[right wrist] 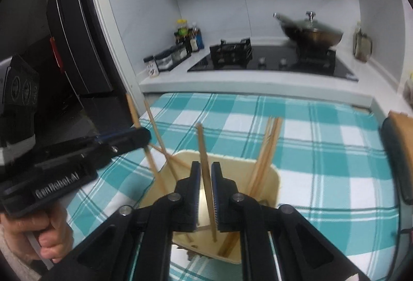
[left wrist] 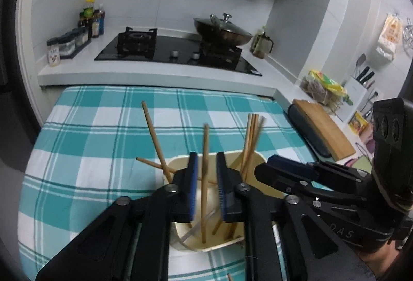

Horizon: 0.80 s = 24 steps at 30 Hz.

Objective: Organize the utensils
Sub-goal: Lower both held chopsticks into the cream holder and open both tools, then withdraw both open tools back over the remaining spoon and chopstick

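checked cloth [left wrist: 85,131] bears one cream holder [left wrist: 254,159] with about seven chopsticks [left wrist: 251,137]; both tongs [left wrist: 207,186] [right wrist: 205,193] narrowly parted, gripping nothing.

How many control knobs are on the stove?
2. Left knob and right knob sit side by side near the cooktop's front edge, between the bare burner and the wok. None looks hidden.

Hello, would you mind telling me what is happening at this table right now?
A person is sorting chopsticks with a handheld gripper in each hand. Both grippers hang over a cream holder standing on the teal checked cloth. The left gripper and the right gripper each have a wooden chopstick standing between parted pads, apparently let go, its lower end inside the holder. More chopsticks already lean in the holder, some splayed over its rim.
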Available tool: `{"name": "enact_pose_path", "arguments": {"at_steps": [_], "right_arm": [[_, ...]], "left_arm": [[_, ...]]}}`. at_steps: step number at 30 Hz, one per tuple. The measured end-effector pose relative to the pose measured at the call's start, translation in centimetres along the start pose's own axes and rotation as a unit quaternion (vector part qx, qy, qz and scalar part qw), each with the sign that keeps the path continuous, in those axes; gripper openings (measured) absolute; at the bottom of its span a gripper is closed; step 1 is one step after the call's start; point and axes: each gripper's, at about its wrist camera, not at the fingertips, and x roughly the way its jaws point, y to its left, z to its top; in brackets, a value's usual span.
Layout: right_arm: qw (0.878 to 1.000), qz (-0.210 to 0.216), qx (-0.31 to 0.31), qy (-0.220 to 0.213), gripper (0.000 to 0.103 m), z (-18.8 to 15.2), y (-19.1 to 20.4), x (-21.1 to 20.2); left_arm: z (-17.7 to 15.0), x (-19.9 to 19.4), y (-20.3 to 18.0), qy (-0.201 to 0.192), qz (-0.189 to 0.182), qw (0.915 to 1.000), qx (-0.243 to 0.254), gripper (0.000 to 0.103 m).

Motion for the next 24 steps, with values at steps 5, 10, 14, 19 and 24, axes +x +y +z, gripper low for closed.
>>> {"name": "enact_pose_path", "arguments": {"at_steps": [5, 10, 14, 19, 24], "right_arm": [[0.998, -0.015, -0.003, -0.061, 0.049, -1.5, 0.6, -5.0], [0.993, -0.077, -0.054, -0.074, 0.072, -6.2, 1.2, -10.9], [0.989, -0.129, -0.065, -0.025, 0.073, -13.3, 0.1, -12.2], [0.981, -0.187, -0.012, 0.041, 0.073, -24.2, -2.6, -10.6], [0.975, -0.214, 0.014, 0.055, 0.073, -29.6, -2.9, -9.7]], "left_arm": [[-1.9, -5.2, 0.4, -0.004, -0.002, 0.9999, 0.013, 0.078], [-9.0, -8.8, 0.9, 0.05, 0.024, 0.9972, 0.05, 0.093], [-17.6, -9.0, 1.8, 0.092, 0.048, 0.9929, 0.057, 0.093], [-26.0, -8.0, 2.6, 0.107, 0.081, 0.9905, 0.029, 0.093], [-28.3, -7.2, 2.5, 0.084, 0.112, 0.99, 0.018, 0.093]]}}
